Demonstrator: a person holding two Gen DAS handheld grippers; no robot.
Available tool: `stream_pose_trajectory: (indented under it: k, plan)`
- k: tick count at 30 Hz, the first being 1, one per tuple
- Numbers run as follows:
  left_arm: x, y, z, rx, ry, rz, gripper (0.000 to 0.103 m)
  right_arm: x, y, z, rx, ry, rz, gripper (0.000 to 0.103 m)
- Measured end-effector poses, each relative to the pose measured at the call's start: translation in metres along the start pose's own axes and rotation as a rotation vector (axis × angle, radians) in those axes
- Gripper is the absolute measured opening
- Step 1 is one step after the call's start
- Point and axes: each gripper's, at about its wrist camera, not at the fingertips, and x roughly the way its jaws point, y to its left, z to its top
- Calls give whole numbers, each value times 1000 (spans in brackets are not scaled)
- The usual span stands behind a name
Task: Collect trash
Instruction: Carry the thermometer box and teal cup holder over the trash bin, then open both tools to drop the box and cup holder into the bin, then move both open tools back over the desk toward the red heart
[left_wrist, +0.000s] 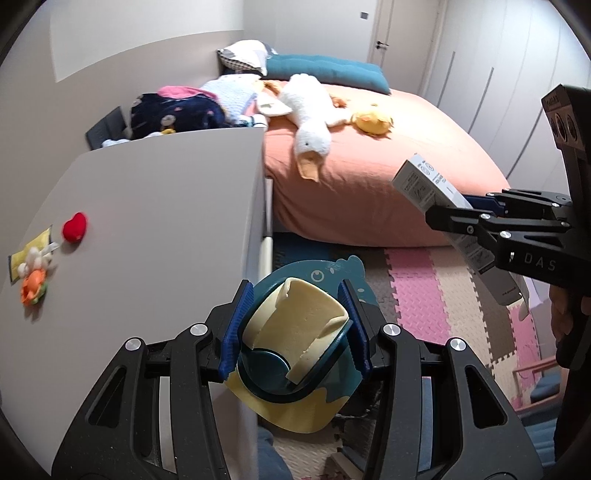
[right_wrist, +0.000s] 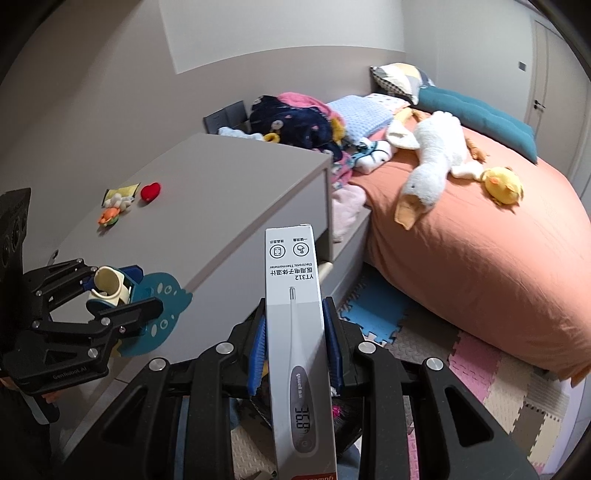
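Observation:
A teal fish-shaped holder with a cream cup part (left_wrist: 295, 332) sits between the blue pads of my left gripper (left_wrist: 295, 306), which is shut on it beside the grey cabinet's edge. From the right wrist view the same holder (right_wrist: 162, 295) shows in the left gripper (right_wrist: 122, 291) at the left. My right gripper (right_wrist: 295, 317) is shut on a long white thermometer box (right_wrist: 290, 258), which sticks forward and up from its jaws. In the left wrist view that box (left_wrist: 421, 181) and the right gripper (left_wrist: 461, 218) hang at the right, over the floor in front of the bed.
A grey cabinet (left_wrist: 166, 221) stands on the left with a red heart toy (left_wrist: 75, 227) and small soft toys (left_wrist: 33, 273) on top. A bed with an orange cover (left_wrist: 388, 166) carries a plush goose (left_wrist: 306, 110), a yellow duck and clothes. Pink and beige foam mats (left_wrist: 417, 295) cover the floor.

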Motion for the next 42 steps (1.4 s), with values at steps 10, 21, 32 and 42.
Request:
stream_pose_trajectory:
  k: [10, 21, 32, 42]
  plan:
    - [17, -36, 1, 64, 33, -35, 47, -14, -33, -16, 59, -7, -38, 29]
    - [48, -67, -11, 194, 87, 57, 97, -13, -63, -29, 133, -10, -133, 74]
    - [34, -36, -9, 120, 61, 119, 97, -11, -64, -31, 147, -20, -125, 77]
    - [30, -9, -16, 63, 56, 152, 97, 4, -31, -17, 92, -13, -80, 77]
